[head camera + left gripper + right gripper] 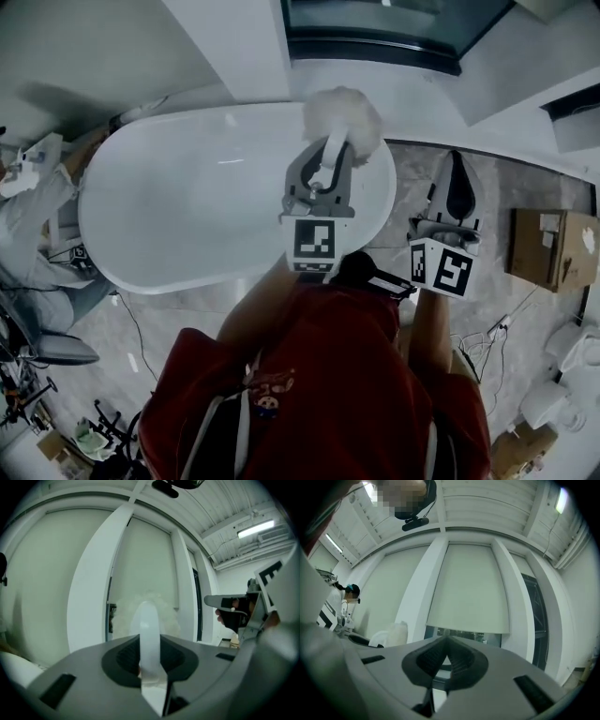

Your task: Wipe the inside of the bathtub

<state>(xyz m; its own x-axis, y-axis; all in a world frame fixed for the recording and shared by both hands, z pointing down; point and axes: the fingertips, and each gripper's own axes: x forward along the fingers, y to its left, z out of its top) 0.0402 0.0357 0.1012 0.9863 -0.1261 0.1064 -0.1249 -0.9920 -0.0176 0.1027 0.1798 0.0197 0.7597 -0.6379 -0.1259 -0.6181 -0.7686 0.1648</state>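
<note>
A white oval bathtub lies below me at centre-left in the head view. My left gripper is shut on the white handle of a wiper. The wiper's fluffy white head shows over the tub's far right rim. In the left gripper view the handle stands upright between the jaws of that gripper, with the fluffy head beyond it against a wall. My right gripper hangs right of the tub over the floor. It is shut, with its jaws meeting on nothing.
A white column and a dark window frame stand behind the tub. A person sits at the tub's left end. A cardboard box lies on the floor at the right, with cables and white fixtures nearer.
</note>
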